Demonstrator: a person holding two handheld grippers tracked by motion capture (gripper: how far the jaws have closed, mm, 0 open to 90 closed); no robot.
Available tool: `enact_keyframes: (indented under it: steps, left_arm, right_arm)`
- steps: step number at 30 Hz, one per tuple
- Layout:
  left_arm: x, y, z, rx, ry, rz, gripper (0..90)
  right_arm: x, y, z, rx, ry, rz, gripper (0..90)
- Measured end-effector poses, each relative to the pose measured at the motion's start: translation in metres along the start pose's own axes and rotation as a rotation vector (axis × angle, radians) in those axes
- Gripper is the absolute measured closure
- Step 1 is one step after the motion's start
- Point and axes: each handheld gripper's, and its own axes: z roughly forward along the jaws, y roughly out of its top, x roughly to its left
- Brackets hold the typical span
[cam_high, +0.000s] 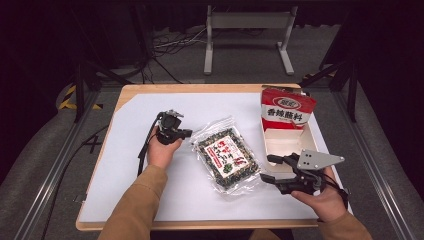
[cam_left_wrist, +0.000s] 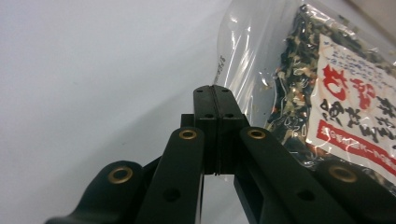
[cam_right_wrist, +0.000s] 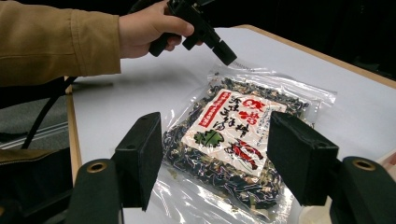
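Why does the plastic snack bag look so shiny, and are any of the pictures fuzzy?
In the right gripper view, room light bounces off the clear bag, leaving white glare on its crinkles. In the left gripper view, the shut left gripper sits so close that its lower parts blur. The high view is soft, with a dark background.

The white sheet (cam_high: 135, 165) lies bare to the left of the left gripper (cam_high: 186, 134) and along the near edge, so a hand could pass freely there. In the middle the clear bag of dried mix (cam_high: 227, 157) lies flat between the two grippers, its far-left corner just beside the closed left jaws and its near-right edge close to the right gripper (cam_high: 267, 169). On the right, an open cardboard box (cam_high: 282, 142) with a red packet (cam_high: 287, 107) standing at its far end blocks that side up to the table's edge.
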Motion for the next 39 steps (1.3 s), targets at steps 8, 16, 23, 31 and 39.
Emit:
enact_keyframes:
  steps: [8, 16, 23, 31, 39]
  left_arm:
    - [-0.012, 0.004, -0.028, -0.081, -0.029, 0.028, 90.0]
    - [-0.028, 0.008, -0.056, -0.169, -0.073, 0.058, 90.0]
    - [-0.047, 0.011, -0.081, -0.247, -0.105, 0.121, 90.0]
    - [-0.068, 0.012, -0.104, -0.311, -0.145, 0.172, 90.0]
    - [-0.086, 0.012, -0.119, -0.345, -0.166, 0.219, 90.0]
  right_arm:
    - [-0.007, 0.002, 0.0, 0.017, -0.034, 0.057, 36.8]
    - [-0.018, 0.014, 0.003, 0.078, -0.067, 0.041, 39.2]
    - [-0.027, 0.029, 0.018, 0.111, -0.062, 0.018, 38.2]
    - [-0.043, 0.045, 0.028, 0.14, -0.084, 0.007, 39.6]
    - [-0.062, 0.051, 0.038, 0.138, -0.07, 0.042, 31.4]
